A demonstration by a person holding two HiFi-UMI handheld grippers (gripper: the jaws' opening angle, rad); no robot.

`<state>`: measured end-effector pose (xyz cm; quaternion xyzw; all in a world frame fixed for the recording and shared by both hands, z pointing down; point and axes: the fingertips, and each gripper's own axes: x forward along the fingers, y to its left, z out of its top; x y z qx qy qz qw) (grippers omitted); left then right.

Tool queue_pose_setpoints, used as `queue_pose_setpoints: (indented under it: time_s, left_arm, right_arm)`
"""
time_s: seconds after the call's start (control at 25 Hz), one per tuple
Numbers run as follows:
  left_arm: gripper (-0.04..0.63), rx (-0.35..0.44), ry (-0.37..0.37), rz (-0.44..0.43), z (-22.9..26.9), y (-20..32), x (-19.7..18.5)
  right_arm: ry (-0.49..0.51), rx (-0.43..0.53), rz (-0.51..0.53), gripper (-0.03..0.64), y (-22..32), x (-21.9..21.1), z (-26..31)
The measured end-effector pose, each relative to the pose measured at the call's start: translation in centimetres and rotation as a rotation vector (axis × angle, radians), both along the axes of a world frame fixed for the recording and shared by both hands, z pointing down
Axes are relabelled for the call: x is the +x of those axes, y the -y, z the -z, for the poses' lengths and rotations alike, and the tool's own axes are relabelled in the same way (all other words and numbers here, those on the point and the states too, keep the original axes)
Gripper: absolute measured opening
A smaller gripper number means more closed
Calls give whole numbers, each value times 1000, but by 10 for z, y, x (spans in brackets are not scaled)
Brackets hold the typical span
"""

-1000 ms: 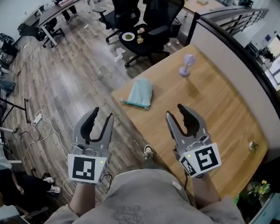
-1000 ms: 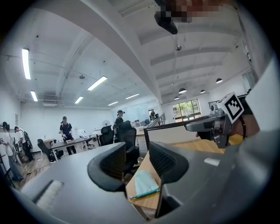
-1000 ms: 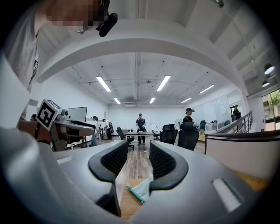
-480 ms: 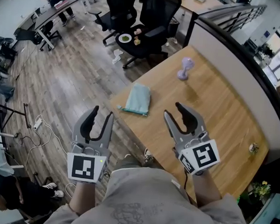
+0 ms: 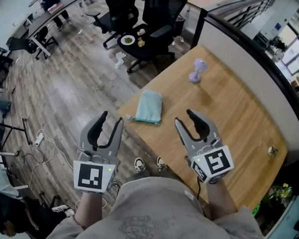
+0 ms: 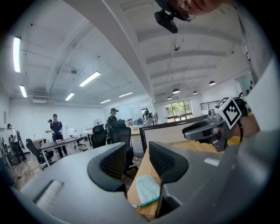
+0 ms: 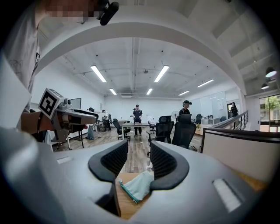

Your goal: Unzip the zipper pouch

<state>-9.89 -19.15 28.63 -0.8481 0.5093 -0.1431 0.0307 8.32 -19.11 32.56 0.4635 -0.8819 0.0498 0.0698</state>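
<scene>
A pale teal zipper pouch (image 5: 149, 106) lies flat near the left corner of the wooden table (image 5: 229, 115), its darker zipper edge facing me. It also shows low between the jaws in the left gripper view as the pouch (image 6: 146, 190) and in the right gripper view as the pouch (image 7: 138, 185). My left gripper (image 5: 107, 123) hangs open over the floor, left of the table and short of the pouch. My right gripper (image 5: 186, 118) is open above the table, just right of the pouch and apart from it. Neither holds anything.
A lilac dumbbell-shaped object (image 5: 196, 70) stands further back on the table. A small item (image 5: 272, 150) sits near the right edge. Black office chairs (image 5: 159, 22) and a round stool with a plate (image 5: 127, 39) stand beyond the table's corner. Cables (image 5: 41, 136) lie on the floor.
The view has shifted slightly, so the pouch and table sit a little nearer and lower. Both grippers hold about the same place, still open.
</scene>
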Motion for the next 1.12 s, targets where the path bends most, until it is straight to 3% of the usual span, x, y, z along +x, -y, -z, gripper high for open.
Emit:
queue_pose_setpoints:
  time_s: [0.12,0.4,0.6,1.12]
  left_arm:
    - [164,-10,-6,-4,-3,8,-5]
    - [164,-83,-17,-27,-42,19,-6]
    - [164,-129,-96,-70,-73,32,0]
    - [164,-316,-45,-49,-183,46,1]
  right_arm:
    - [-47,-23,13,164,7,-6,-11]
    - [-279,-92,73,164,30,-14,-70]
    - [-439,-105,180,163,47,-19,-124]
    - [-600,-293,417,156,60,-41,-269]
